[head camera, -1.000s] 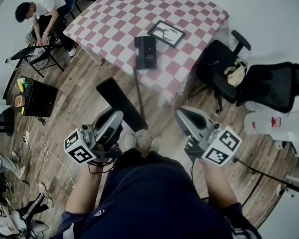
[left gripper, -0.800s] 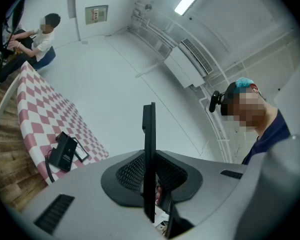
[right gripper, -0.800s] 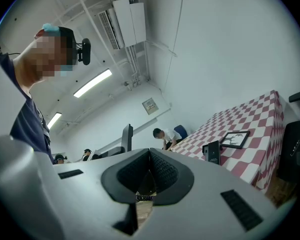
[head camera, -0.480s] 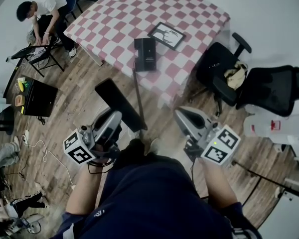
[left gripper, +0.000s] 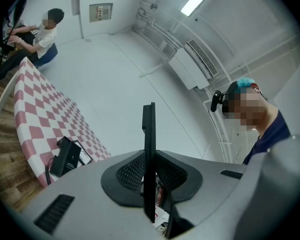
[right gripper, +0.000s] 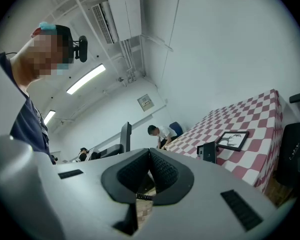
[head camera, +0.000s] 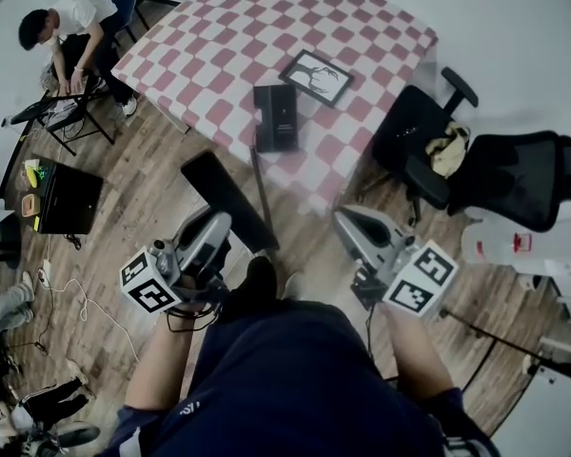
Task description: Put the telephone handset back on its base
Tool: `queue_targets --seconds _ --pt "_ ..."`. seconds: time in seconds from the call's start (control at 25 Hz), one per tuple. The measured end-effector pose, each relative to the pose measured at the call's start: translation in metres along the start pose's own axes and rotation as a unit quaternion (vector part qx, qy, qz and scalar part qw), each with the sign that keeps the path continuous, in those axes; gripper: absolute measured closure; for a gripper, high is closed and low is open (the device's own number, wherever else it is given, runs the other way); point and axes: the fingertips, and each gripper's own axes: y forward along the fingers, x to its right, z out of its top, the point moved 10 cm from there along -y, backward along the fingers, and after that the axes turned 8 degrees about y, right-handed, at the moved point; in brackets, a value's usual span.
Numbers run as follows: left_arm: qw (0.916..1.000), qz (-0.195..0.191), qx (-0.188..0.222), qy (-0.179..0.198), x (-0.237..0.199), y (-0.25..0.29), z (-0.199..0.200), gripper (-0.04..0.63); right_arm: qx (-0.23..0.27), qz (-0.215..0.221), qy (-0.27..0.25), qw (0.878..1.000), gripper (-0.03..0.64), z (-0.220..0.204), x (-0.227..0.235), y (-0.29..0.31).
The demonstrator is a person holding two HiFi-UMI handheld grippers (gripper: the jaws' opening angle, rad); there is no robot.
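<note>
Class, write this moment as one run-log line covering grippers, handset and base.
left gripper: shut on handset | right gripper: jaws shut, empty | base: on checked table, no handset on it | step: handset not yet returned

The right tongs (right gripper: 150,155) are pressed together; beyond them the telephone base (right gripper: 207,151) sits on the checkered table (right gripper: 250,116).
</note>
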Motion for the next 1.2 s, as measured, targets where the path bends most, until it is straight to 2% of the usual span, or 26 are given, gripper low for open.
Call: queue_targets --seconds 0.44,0.76,1.2 --pt "0.999 -0.004 -0.035 -0.028 -0.098 0.024 0.034 0.508 -0.018 -0.031 0.023 0.999 0.6 0.019 0.042 0.085" --pt "0.996 -0.027 -0.066 -0.054 -0.165 0.047 0.057 0.508 -0.013 -0.07 0.036 0.997 0.6 0.038 0.066 0.137" --pt "0.9922 -0.053 -0.1 -0.052 -0.227 0.066 0.086 0.508 -0.016 -0.109 0.048 0.993 0.601 0.05 0.086 0.185"
